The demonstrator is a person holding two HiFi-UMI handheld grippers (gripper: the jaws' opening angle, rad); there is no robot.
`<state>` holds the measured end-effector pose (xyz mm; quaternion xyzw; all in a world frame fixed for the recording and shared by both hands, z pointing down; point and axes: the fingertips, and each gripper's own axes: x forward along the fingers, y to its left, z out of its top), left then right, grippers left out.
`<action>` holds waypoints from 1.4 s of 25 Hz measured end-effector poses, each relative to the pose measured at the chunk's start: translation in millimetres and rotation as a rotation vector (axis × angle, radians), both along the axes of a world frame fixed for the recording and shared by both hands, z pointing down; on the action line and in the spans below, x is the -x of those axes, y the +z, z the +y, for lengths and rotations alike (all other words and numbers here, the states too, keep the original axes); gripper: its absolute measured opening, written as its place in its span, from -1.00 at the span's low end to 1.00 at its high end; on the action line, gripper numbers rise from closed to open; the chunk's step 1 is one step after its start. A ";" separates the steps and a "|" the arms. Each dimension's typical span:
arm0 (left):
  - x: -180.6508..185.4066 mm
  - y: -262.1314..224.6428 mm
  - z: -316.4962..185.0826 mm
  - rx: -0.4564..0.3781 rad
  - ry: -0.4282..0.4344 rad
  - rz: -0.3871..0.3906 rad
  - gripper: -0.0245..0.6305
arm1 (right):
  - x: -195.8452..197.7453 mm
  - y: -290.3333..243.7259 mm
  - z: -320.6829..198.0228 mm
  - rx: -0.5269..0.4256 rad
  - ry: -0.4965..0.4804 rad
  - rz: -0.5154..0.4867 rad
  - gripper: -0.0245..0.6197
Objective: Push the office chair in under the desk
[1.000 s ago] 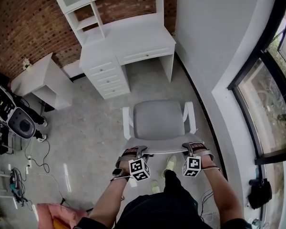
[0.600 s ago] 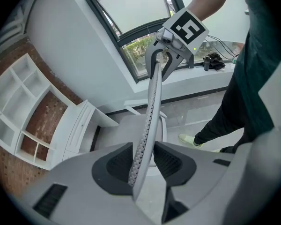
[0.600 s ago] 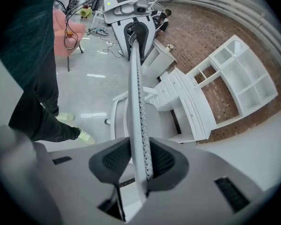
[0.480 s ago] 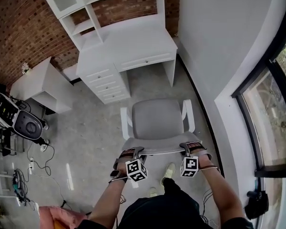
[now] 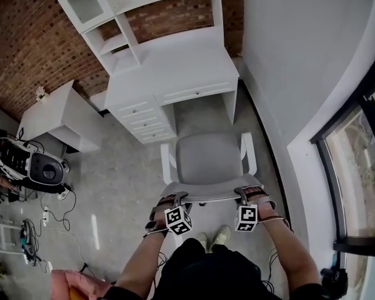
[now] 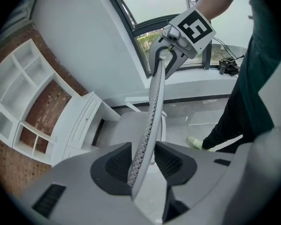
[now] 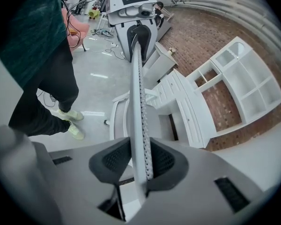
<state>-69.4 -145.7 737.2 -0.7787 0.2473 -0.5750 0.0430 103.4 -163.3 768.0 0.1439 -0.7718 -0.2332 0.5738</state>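
Closer to the worktop (image 5: 181,64) now, the office chair (image 5: 207,158) stands just short of it. Arms reach down-forward: right gripper (image 7: 139,159) fingers clamp the backrest rim (image 5: 206,197); left gripper (image 6: 143,161) fingers, just widening, straddle it loosely. Drawers (image 5: 144,120) stand alongside.

Grey mesh chair back (image 6: 152,107), matt white desk (image 5: 175,64)

The office chair (image 5: 207,161) stands just before the worktop (image 5: 175,64), facing its knee gap; a drawer stack (image 5: 144,120) sits left of that gap, a side table (image 5: 59,114) farther left.
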 end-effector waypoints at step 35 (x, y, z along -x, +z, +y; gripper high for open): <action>11.0 2.7 -267.3 -0.039 0.016 0.009 -0.51 | 9.8 4.4 -275.7 0.010 0.007 0.039 -0.62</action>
